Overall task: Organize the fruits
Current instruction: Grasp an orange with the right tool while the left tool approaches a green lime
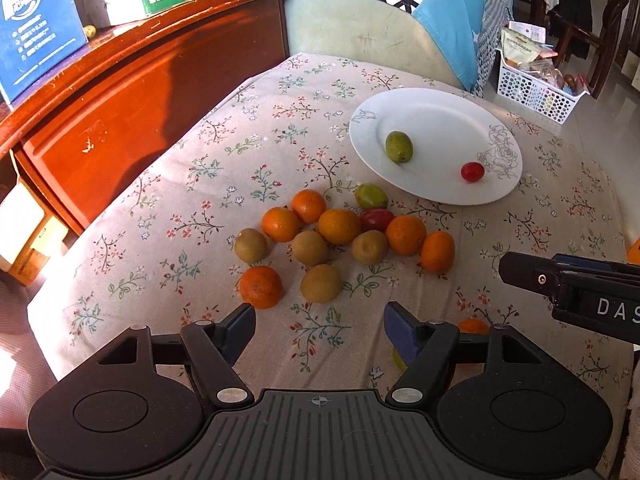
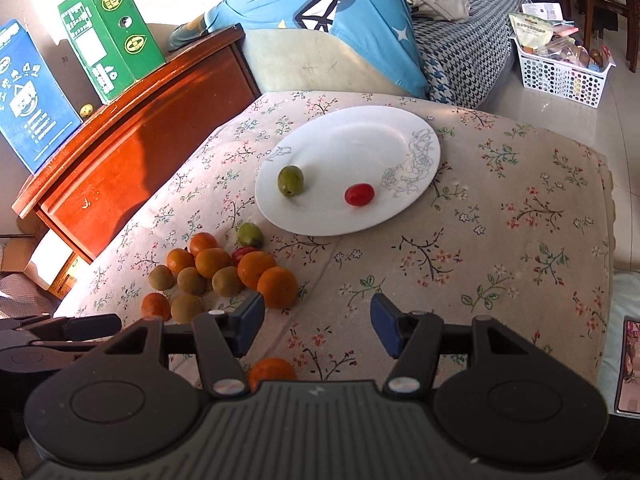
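A heap of fruit [image 1: 340,240] lies on the floral cloth [image 1: 200,200]: several oranges, several brown kiwis, a green fruit [image 1: 371,196] and a red tomato [image 1: 376,219]. Behind it, a white plate [image 1: 436,120] holds a green fruit [image 1: 399,146] and a red tomato [image 1: 472,171]. My left gripper [image 1: 320,318] is open and empty, just short of an orange [image 1: 261,287] and a kiwi [image 1: 321,283]. My right gripper [image 2: 317,320] is open and empty, to the right of the heap [image 2: 224,272], and a lone orange [image 2: 272,372] lies under it.
A red-brown wooden cabinet [image 1: 140,92] with blue and green boxes on top stands left of the cloth. A sofa with a blue cushion [image 2: 320,20] is behind it. A white basket [image 2: 560,72] sits on the floor at the far right. The cloth drops off at its right edge.
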Action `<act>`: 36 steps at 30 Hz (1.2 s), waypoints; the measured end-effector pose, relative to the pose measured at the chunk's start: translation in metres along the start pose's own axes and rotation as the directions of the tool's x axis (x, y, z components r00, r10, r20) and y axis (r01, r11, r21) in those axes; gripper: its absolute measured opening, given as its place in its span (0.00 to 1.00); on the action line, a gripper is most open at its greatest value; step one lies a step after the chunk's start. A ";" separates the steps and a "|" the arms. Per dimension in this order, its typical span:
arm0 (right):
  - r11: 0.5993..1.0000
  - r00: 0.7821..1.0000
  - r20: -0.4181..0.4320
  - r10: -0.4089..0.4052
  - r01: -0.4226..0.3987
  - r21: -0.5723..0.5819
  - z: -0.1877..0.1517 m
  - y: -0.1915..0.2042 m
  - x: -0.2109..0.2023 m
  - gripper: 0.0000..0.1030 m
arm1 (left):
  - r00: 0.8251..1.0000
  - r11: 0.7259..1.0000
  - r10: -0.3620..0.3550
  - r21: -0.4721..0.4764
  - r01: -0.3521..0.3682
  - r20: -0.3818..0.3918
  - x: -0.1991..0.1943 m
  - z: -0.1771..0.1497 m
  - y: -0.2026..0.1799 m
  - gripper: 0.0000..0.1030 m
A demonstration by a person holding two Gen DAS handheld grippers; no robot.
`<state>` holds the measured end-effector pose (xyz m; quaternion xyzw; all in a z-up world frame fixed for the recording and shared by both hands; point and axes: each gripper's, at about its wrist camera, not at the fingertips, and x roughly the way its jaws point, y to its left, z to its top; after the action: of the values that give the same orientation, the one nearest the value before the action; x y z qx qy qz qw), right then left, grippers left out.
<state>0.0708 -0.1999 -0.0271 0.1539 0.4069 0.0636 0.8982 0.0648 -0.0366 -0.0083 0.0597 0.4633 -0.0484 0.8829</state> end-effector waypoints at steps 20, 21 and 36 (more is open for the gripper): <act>0.992 0.992 -0.110 0.060 -0.072 -0.105 -0.037 0.019 0.010 0.38 | 0.999 1.000 -0.004 0.017 0.004 0.034 -0.013 -0.029 0.012 0.65; 0.991 0.992 -0.112 0.059 -0.071 -0.111 -0.037 0.021 0.012 0.36 | 0.999 1.000 -0.008 0.018 0.008 0.033 -0.012 -0.030 0.011 0.65; 0.995 0.997 -0.062 0.047 -0.052 -0.082 -0.034 0.016 0.014 0.29 | 0.999 0.999 -0.033 0.031 0.032 0.011 0.001 -0.032 -0.002 0.64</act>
<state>0.0546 -0.1736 -0.0535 0.1244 0.4265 0.1074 0.8894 0.0397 -0.0340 -0.0273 0.0656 0.4584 -0.0703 0.8835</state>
